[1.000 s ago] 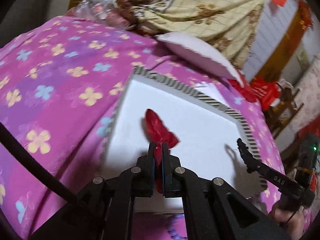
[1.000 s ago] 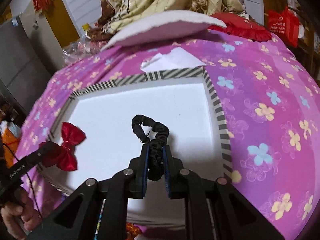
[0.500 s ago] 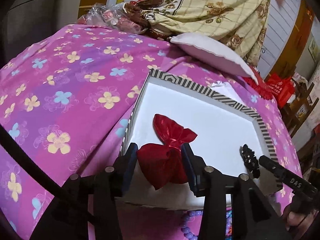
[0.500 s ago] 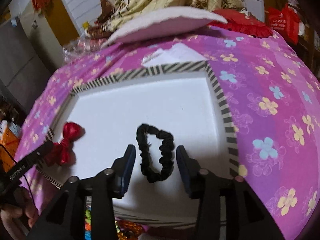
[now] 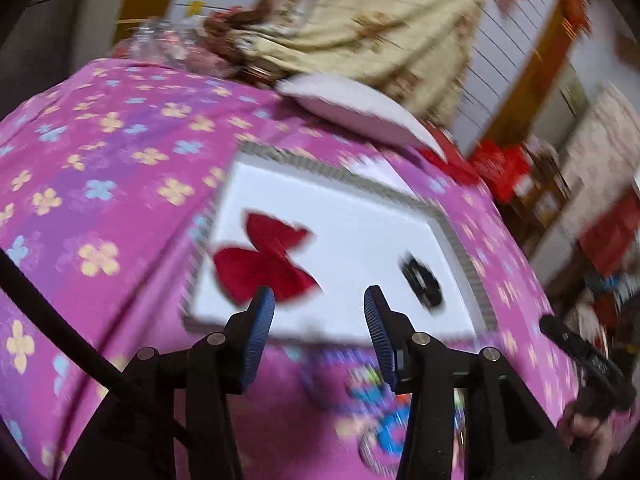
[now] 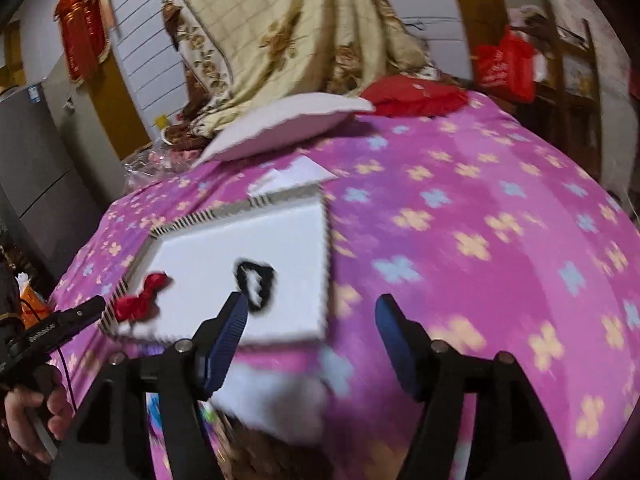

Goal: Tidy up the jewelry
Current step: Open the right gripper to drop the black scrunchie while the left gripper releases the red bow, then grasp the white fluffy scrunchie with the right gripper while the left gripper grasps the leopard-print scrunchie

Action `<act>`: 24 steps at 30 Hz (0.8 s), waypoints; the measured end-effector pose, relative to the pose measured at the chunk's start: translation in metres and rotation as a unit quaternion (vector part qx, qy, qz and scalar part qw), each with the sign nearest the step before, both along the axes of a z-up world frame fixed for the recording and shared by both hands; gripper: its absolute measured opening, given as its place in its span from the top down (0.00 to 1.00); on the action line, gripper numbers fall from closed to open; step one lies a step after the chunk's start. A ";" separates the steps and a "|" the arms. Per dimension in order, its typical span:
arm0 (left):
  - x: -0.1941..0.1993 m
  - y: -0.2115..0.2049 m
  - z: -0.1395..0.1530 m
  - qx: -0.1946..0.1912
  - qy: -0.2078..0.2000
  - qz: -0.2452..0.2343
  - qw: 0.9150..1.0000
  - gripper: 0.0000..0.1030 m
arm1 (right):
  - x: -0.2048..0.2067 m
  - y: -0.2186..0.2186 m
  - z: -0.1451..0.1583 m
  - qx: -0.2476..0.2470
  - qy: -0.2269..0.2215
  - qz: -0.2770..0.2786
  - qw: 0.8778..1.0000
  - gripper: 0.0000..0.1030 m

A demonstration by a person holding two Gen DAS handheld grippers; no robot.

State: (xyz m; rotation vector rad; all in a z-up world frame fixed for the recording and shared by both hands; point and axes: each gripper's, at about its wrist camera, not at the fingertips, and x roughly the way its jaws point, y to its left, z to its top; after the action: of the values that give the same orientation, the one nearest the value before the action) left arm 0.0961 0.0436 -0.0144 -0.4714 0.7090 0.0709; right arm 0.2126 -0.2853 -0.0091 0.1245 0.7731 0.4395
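Left wrist: red bow (image 5: 262,264) beyond open jaws, untouched.

Your tray (image 5: 360,312) sits on the bedspread (image 5: 120,168), in the middle of the bed. Inside it the bow (image 5: 264,260) lies on the tray's left side near the left rim, and the scrunchie (image 5: 422,280) lies to its right, near the right rim, well apart from the bow. Behind the tray, a pillow (image 5: 352,108) rests on the bed, with a heaped blanket (image 5: 380,28) behind that. Your left gripper (image 5: 319,326) hovers at the tray's near edge, just right of the bow. Your right gripper (image 6: 310,344) is off the tray's near right corner, the scrunchie beyond its left finger. Beads (image 5: 380,432) lie on the bedspread before the tray.
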 end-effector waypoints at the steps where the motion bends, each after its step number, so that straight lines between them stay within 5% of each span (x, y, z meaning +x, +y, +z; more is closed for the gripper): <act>1: -0.003 -0.009 -0.002 0.000 0.004 -0.017 1.000 0.74 | -0.003 -0.006 -0.004 -0.003 0.008 0.002 1.000 0.32; 5: -0.018 -0.038 -0.012 -0.005 0.020 -0.064 0.998 0.74 | -0.007 -0.010 -0.022 0.027 0.048 0.061 0.997 0.32; 9: -0.025 -0.064 -0.019 -0.002 0.022 -0.101 0.995 0.74 | -0.001 0.015 -0.037 0.004 0.074 0.106 0.992 0.32; 14: -0.033 -0.112 -0.020 -0.010 0.002 -0.197 0.980 0.74 | 0.009 0.032 -0.059 -0.009 0.116 0.099 0.988 0.32; 15: -0.035 -0.121 -0.020 -0.014 -0.004 -0.217 0.976 0.74 | 0.009 0.033 -0.057 -0.009 0.116 0.095 0.989 0.35; 16: -0.037 -0.132 -0.020 -0.020 -0.008 -0.237 0.971 0.74 | 0.007 0.033 -0.055 -0.001 0.118 0.101 0.988 0.51; 19: -0.037 -0.152 -0.023 -0.018 -0.002 -0.262 0.965 0.74 | 0.001 0.037 -0.048 -0.021 0.099 0.114 0.988 0.64; 24: -0.023 -0.169 -0.033 -0.014 0.025 -0.244 0.969 0.74 | 0.002 0.035 -0.046 -0.021 0.096 0.111 0.989 0.66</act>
State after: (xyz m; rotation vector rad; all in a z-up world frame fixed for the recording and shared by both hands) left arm 0.0731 -0.1252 -0.0473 -0.3111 0.8593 -0.3916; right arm 0.2149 -0.2498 -0.0556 0.0423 0.9899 0.6281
